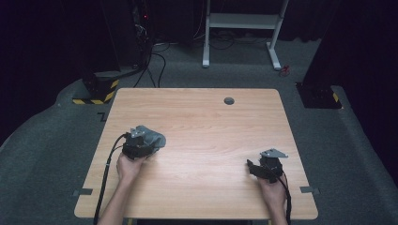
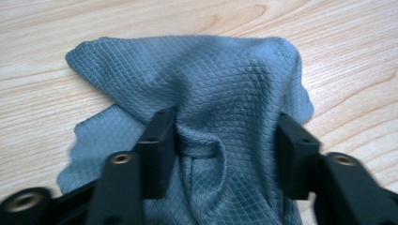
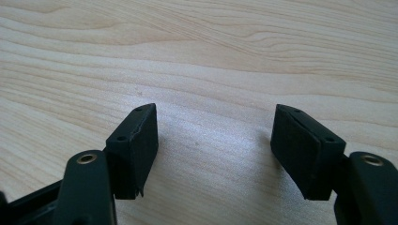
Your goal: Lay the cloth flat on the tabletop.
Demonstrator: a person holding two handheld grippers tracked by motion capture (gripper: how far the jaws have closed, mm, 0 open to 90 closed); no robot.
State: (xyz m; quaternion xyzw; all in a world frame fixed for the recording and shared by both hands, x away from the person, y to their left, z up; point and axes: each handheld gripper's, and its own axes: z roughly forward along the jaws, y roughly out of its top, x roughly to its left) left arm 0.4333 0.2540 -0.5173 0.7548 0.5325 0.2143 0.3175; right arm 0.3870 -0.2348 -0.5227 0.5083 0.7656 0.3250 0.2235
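One grey cloth (image 2: 206, 89), two hand-held grippers, one wooden table (image 1: 211, 122).

Dim room with black surroundings; soft overhead light brightens the wooden table (image 1: 202, 136) evenly. A pale sheen glares on the wood between the right gripper's (image 3: 213, 140) jaws. Close-up jaws look slightly blurred, and faint shadows fall beneath them.

So the cloth (image 2: 202, 93) sits bunched on the table (image 1: 206, 122) toward its left side, with the left gripper (image 2: 225, 136) right over it, jaws either side of a fold. Right gripper (image 3: 213, 145) rests well apart on bare wood near the right edge.
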